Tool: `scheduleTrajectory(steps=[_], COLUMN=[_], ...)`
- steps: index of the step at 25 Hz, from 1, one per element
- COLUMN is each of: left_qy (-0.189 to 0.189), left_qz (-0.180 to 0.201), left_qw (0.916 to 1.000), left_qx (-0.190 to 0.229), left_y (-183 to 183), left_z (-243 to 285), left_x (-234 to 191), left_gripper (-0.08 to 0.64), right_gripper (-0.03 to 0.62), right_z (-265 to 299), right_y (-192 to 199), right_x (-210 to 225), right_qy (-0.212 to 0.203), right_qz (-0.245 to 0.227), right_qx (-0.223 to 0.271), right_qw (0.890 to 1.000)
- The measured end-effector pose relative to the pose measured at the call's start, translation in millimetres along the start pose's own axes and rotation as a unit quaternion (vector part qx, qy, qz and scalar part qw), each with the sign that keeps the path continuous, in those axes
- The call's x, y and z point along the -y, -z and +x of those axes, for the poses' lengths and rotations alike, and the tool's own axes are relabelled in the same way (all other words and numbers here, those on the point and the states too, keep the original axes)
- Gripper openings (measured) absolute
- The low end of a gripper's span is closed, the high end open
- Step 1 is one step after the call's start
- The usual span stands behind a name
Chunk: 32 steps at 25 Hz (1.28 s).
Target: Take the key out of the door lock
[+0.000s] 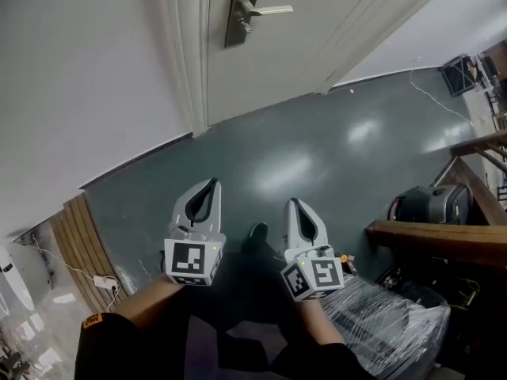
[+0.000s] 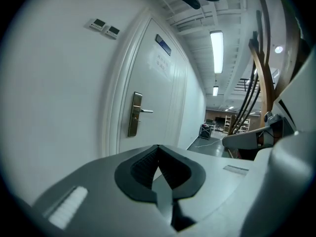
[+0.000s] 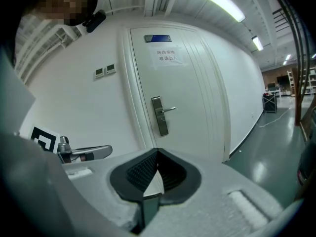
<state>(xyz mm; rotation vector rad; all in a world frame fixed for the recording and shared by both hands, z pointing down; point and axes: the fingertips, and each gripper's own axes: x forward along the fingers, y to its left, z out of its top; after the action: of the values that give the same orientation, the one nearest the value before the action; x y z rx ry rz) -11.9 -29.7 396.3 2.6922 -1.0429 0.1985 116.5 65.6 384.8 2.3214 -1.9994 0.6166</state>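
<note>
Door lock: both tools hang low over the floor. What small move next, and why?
Probably bring the right tool toward the lock plate, opening it on the way. Both it and the left tool are shut, empty and well short of the door; no key can be made out.

"Is there a key in the lock plate?"

"It's too small to tell, in all three views. In the head view the upper edge cuts off the plate's top and most of the door."

"Can you read the paper notice on the door?"

"No, the print is too small."

"And the plastic-wrapped bundle?"

"The lower edge cuts it off."
</note>
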Motion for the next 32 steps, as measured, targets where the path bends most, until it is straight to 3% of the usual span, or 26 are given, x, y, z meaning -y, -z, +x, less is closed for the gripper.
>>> scheduleTrajectory(steps=[9, 17, 25, 32], left_qy=[-0.096, -0.174, -0.224, -0.229], left_qz=[-0.011, -0.011, -0.001, -0.023], left_qw=[0.9952, 0.9844, 0.9744, 0.973], left_qx=[0.013, 0.021, 0.016, 0.02], left_y=[-16, -34, -38, -39], left_z=[67, 111, 116, 138], left_x=[-6, 23, 21, -16], left_gripper=[0.018, 0.018, 0.018, 0.018], right_gripper=[-0.008, -0.008, -0.008, -0.008], right_z=[82, 129, 158, 195], right_y=[-33, -71, -75, -80], right_x=[47, 88, 97, 75], right_qy=[-0.095, -0.197, -0.241, -0.25], right_qz=[-0.023, -0.049, -0.04, -0.053], right_qx=[-0.017, -0.031, -0.045, -0.067], right_qw=[0.995, 0.979, 0.969, 0.964])
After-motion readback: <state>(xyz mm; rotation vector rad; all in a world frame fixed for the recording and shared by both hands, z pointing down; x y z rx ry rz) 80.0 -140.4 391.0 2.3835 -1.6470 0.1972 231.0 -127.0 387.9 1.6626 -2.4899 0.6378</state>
